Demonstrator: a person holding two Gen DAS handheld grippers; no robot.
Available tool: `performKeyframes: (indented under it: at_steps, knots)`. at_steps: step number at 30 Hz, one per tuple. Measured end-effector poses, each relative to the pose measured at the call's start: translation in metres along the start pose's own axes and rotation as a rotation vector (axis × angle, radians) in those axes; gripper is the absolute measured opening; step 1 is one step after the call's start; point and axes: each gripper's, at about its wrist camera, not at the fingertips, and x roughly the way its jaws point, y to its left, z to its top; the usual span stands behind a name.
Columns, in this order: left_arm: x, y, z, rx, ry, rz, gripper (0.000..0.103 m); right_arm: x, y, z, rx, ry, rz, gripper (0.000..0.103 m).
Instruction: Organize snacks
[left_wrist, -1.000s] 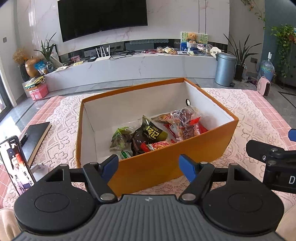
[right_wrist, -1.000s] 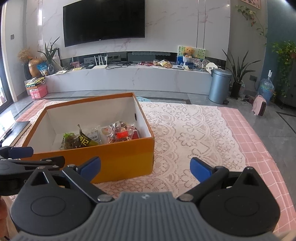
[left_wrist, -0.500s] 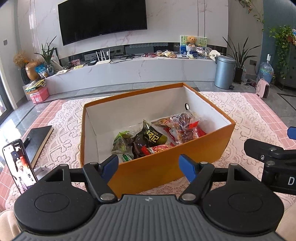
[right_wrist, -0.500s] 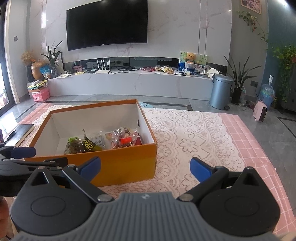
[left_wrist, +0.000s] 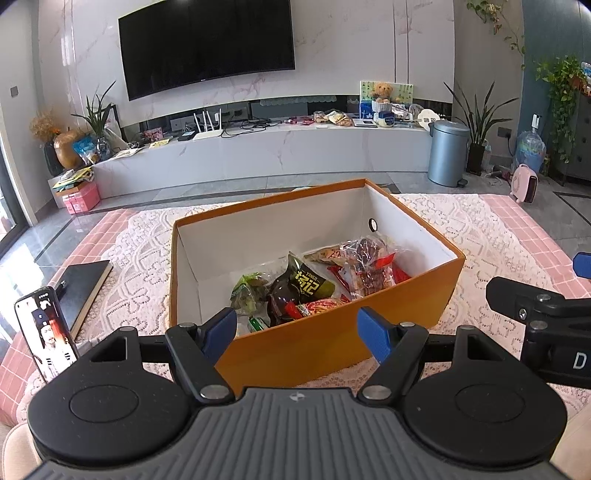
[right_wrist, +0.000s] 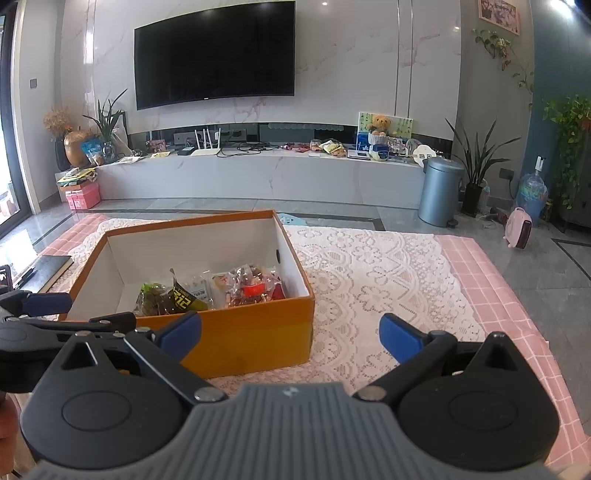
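A rectangular cardboard box (left_wrist: 332, 332), orange outside and white inside, sits on the desk's white lace cloth (left_wrist: 480, 229), which overlies a pink checked cover. The snacks (left_wrist: 314, 280) lie heaped on the box floor toward its near wall: crinkly glossy packets, among them a dark one with yellow lettering (left_wrist: 306, 284), a green one (left_wrist: 247, 291) and clear wrappers over red contents (left_wrist: 369, 262). The left gripper (left_wrist: 297, 328) hangs released and holding nothing, blue pads spread just before the box's near wall. The right gripper (right_wrist: 290, 332) is likewise released, to the box's right. A phone (left_wrist: 46, 332) and flat black book (left_wrist: 83, 284) lie left of the box.
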Motion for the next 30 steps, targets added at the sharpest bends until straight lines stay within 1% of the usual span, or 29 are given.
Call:
performKeyframes:
  at_steps: [13,30]
  knots:
    - [-0.0026,0.0028,0.0006,-0.003,-0.007,0.000,0.087,-0.0064,0.0024,0.0008,0.003,-0.017,-0.006,0.099]
    - [0.0006,0.0056,-0.0005,-0.009,0.006,-0.004,0.087,0.0004,0.0043,0.0008,0.003,0.007,-0.014,0.099]
